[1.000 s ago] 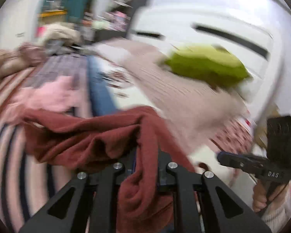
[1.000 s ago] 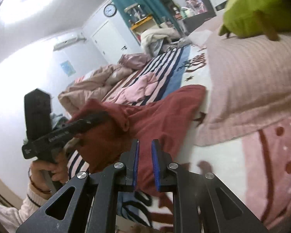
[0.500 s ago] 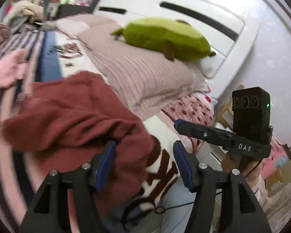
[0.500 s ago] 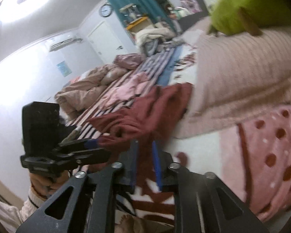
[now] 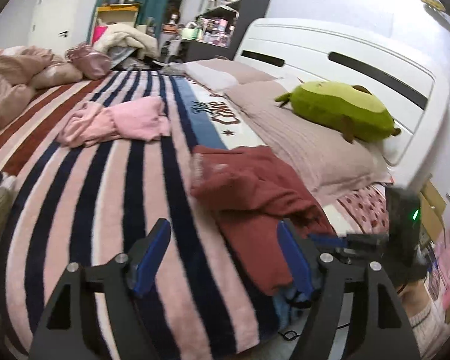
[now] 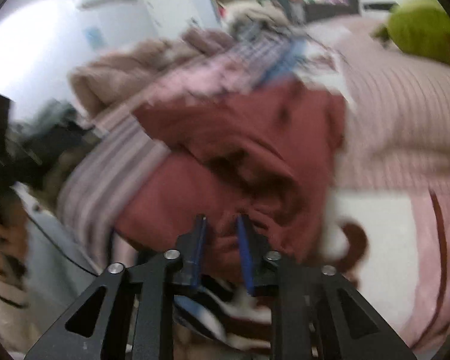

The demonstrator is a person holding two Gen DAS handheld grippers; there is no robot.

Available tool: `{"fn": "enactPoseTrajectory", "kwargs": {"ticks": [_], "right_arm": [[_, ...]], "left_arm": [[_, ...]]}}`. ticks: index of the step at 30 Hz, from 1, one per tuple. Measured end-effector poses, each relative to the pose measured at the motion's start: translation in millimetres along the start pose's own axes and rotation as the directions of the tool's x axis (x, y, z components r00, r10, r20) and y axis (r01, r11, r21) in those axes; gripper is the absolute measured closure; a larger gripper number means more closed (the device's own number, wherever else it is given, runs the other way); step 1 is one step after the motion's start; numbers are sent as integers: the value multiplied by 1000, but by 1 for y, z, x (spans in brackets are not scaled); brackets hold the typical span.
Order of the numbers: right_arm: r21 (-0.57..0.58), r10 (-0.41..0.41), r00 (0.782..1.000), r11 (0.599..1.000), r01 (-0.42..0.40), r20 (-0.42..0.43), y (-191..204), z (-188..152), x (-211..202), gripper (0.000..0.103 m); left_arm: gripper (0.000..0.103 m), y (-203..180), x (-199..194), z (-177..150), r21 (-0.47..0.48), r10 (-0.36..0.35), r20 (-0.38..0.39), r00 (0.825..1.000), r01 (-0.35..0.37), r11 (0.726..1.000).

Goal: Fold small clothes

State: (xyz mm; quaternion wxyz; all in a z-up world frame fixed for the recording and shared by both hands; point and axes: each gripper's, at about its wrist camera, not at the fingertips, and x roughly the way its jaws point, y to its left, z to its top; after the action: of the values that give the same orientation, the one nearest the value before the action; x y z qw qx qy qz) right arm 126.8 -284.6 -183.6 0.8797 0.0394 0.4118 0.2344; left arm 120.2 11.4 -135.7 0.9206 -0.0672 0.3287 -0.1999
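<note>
Dropped since a second ago: red garment [image 5: 255, 192] no longer bunched between the left gripper's fingers, now lying in a rumpled heap on the striped blanket [image 5: 111, 198], right up against the ribbed pillow [image 5: 309, 138]. Left gripper [image 5: 225, 255] now spread wide and empty, hovering on the near side of the heap, away from the pillow, one blue pad close to the garment's near edge. Right gripper [image 6: 222, 240] parted only narrowly, tips at the near hem of the same garment [image 6: 243, 156]; too blurred to tell whether any cloth sits between the pads. Pink garment [image 5: 117, 120] further from the pillow, across the stripes, untouched. Green plush toy [image 5: 339, 111] resting on top of the pillow.

Judged step: laying out, not yet folding — cloth still twisted and doubled over itself. Next move likely calls for pinching two separate edges or corners, one per gripper, and pulling them apart to flatten the piece on open blanket, clear of the pillow, before any crease is made.
</note>
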Motion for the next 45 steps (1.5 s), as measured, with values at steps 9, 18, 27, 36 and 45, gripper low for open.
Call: {"fn": "enactPoseTrajectory", "kwargs": {"ticks": [9,18,27,36,45], "right_arm": [[-136,-19,994,990,34,105,35,54,-29,25],[-435,-185,979,890,133,-79,69,97,80,31],[-131,-313,949,940,315,35,-45,136,54,94],[29,-199,977,980,197,76,-79,107,-6,57],[-8,-117,993,993,117,-27,-65,4,-18,50]], "left_arm": [[24,14,2,8,-44,50,51,997,-47,998],[21,11,3,13,-76,-1,65,998,5,997],[21,11,21,7,-87,-11,6,1000,11,996],[21,-9,61,-6,-99,-98,-107,989,87,991],[25,-19,101,-29,-193,-197,-194,961,159,968]]}}
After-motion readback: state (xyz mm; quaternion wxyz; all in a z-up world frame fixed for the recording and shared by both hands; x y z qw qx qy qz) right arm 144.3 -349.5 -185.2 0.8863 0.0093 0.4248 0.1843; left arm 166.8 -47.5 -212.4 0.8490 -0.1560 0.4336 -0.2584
